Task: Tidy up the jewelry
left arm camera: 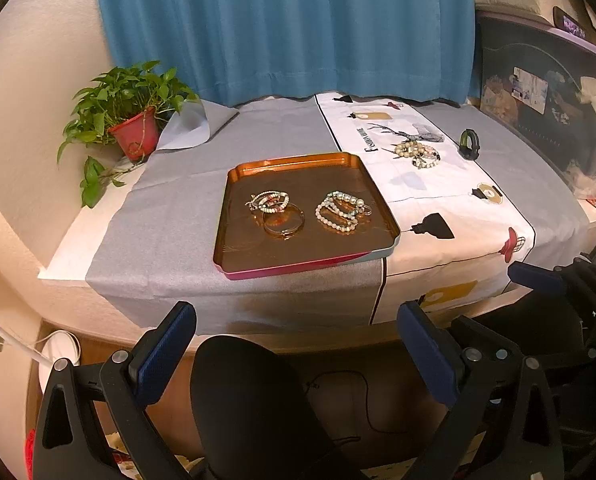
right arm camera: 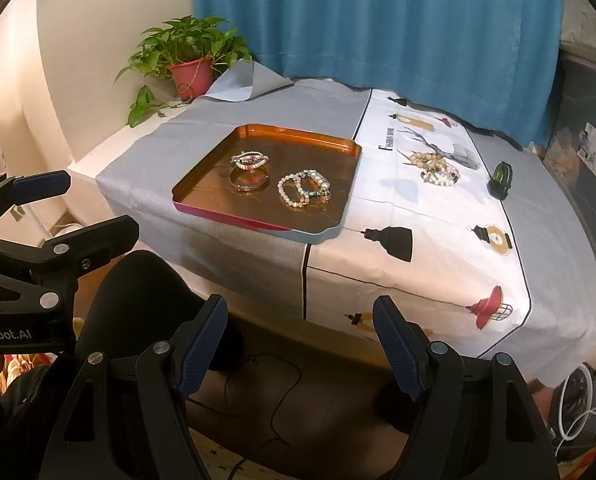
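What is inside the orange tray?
In the orange tray lie three lots of jewelry: a small beaded bracelet bunch, a plain gold bangle touching it, and a pearl bracelet pile. How many bracelets are in each bunch cannot be told.

- Left gripper [left arm camera: 298, 332] hung level, jaws spread wide, nothing between the blue pads [left arm camera: 166, 354].
- Right gripper [right arm camera: 299, 328] was the same deal, wide apart and empty, just beside the left one.
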`<state>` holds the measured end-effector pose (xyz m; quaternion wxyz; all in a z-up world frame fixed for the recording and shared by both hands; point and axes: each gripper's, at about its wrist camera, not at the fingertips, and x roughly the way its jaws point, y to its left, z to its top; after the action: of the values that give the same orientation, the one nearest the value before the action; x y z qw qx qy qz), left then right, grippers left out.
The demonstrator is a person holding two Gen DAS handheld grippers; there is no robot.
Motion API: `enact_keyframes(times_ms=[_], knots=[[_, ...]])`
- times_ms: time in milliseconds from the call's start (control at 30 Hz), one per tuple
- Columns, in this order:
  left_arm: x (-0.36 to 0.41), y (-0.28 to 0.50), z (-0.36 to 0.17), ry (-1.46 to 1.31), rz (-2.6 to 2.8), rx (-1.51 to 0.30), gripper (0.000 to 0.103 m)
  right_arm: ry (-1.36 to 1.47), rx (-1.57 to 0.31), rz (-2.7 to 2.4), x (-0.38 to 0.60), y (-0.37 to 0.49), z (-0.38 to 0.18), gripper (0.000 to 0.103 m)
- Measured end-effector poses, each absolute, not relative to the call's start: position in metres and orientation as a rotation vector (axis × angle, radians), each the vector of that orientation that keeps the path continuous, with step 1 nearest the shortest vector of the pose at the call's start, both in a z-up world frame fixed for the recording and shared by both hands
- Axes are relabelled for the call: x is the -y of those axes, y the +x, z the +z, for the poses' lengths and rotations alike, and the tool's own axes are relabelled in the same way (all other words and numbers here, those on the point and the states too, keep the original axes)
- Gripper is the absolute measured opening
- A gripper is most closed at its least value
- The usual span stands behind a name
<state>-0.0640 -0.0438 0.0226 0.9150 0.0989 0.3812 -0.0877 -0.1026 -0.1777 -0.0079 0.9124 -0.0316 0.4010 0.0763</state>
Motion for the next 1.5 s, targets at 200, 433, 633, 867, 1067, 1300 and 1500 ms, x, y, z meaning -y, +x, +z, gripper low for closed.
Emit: enact_keyframes(times_ms=[200, 433, 633, 867, 1067, 1300, 1500], knots=[[0.047, -0.057, 0.014, 0.214, -0.187, -0.808, 0.1, -0.045, -0.84, 0.153, 0.184, -0.095, -0.016, 0.076], [0.057, -0.049, 0.006, 0.238, -0.199, -0.83, 0.1, -0.009, -0.861, 0.138, 0.197, -0.085, -0.026, 0.076], [0.067, -0.033, -0.003, 0.232, -0.214, -0.874, 0.1, 0.029, -0.873, 0.101, 0.218, -0.074, -0.033, 0.076], [0.085, -0.009, -0.009, 0.239, -0.225, -0.899, 0.1, 0.089, -0.876, -0.003, 0.267, -0.05, -0.04, 0.076], [0.106, 0.023, -0.007, 0.263, -0.235, -0.898, 0.1, 0.153, -0.858, -0.11, 0.318, -0.017, -0.044, 0.076], [0.147, 0.081, -0.001, 0.281, -0.268, -0.88, 0.1, 0.224, -0.841, -0.163, 0.366, 0.043, -0.054, 0.076], [0.192, 0.148, 0.001, 0.287, -0.307, -0.842, 0.1, 0.309, -0.846, -0.17, 0.401, 0.114, -0.072, 0.076]])
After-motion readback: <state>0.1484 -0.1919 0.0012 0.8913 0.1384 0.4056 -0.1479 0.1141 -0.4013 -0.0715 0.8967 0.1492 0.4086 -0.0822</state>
